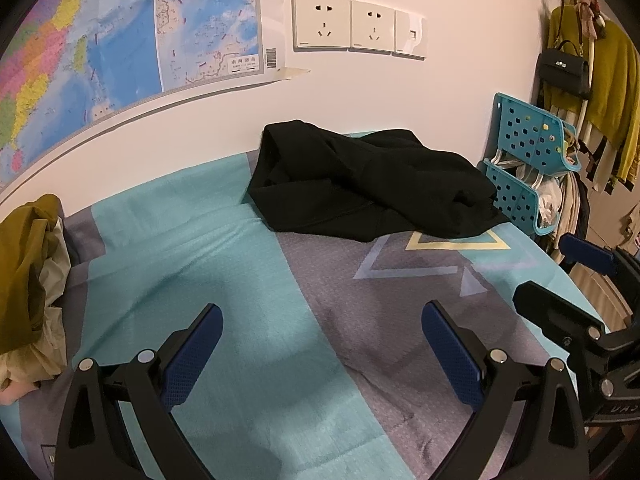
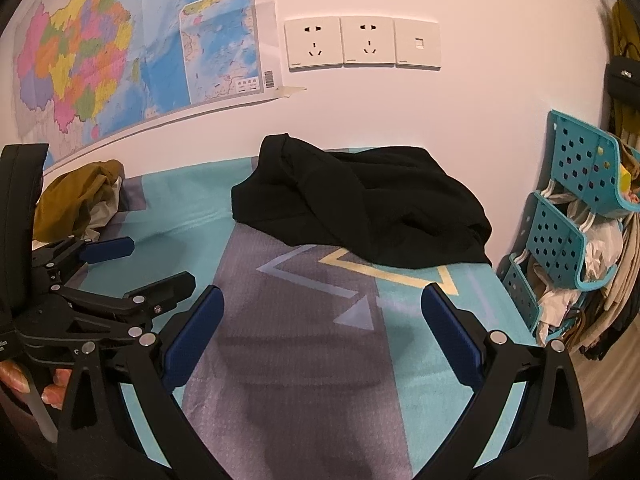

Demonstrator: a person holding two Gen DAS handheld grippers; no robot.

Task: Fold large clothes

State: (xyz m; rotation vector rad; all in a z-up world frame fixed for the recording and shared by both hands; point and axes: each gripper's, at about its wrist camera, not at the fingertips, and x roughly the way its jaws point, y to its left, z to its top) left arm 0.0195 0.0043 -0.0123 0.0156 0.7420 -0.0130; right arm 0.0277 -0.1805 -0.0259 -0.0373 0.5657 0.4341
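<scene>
A crumpled black garment (image 1: pixel 368 184) lies at twelve o'clock on a teal and grey bedsheet (image 1: pixel 248 300), against the wall, with bare sheet between it and both tongs. The left gripper (image 1: pixel 320 340) and right gripper (image 2: pixel 322 320) hover wide apart, holding nothing. A teal rack (image 2: pixel 568 216) stands at three o'clock, olive clothing (image 1: pixel 24 272) at nine, and a wall map (image 2: pixel 120 48) beside sockets (image 1: pixel 352 24); its print is too small to read.

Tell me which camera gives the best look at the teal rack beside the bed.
The right wrist view: the teal rack shows three perforated tiers stuffed with cloth and bags. The left wrist view catches only two tiers, smaller and farther off, behind the black garment.
</scene>
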